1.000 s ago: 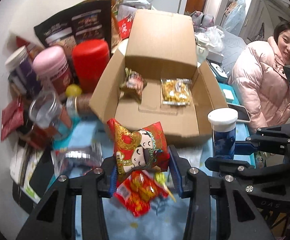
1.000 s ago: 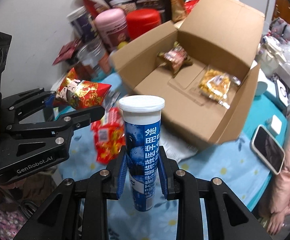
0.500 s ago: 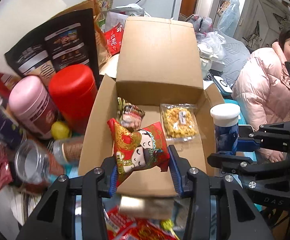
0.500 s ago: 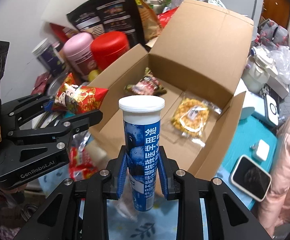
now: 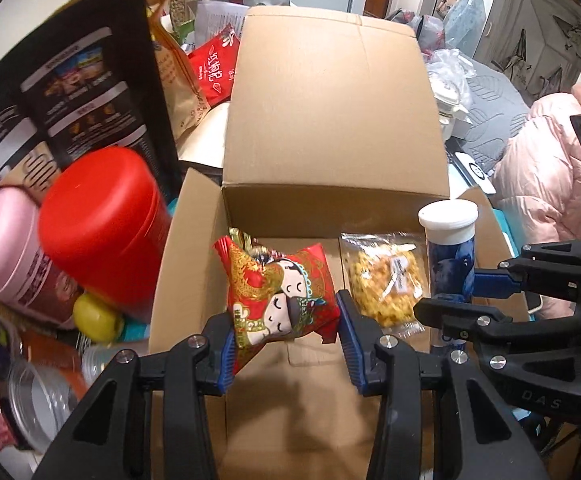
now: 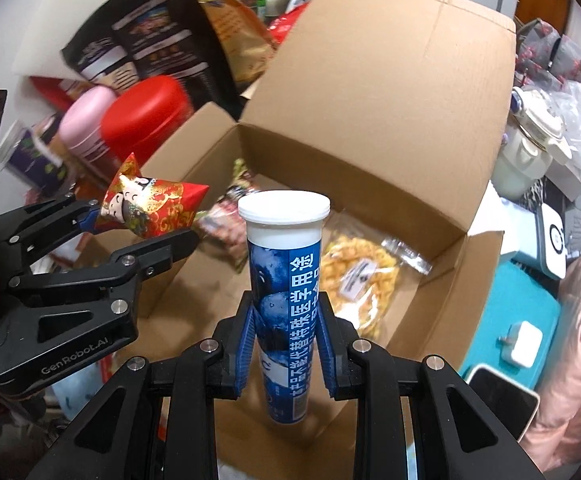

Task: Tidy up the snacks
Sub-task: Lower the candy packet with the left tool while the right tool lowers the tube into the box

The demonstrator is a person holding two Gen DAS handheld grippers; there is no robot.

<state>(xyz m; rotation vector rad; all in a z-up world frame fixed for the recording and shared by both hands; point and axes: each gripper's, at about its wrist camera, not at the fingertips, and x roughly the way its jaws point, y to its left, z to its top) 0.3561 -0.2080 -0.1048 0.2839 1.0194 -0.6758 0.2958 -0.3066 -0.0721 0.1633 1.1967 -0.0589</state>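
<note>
The left gripper (image 5: 286,354) is a matte black plastic frame of angular, triangular-cutout linkage arms joined by round silver screw heads, ending in two ribbed blue finger pads (image 5: 226,354); seen from the right wrist view its side carries the grey lettering "GenRobot.AI". The right gripper (image 6: 286,350) is built alike, black struts, silver screws, ribbed blue pads (image 6: 246,344); from the left wrist view its body shows faint embossed letters "DAS".

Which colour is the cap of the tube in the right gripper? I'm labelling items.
White, above a dark blue body; the tube shows best in the right wrist view.
</note>
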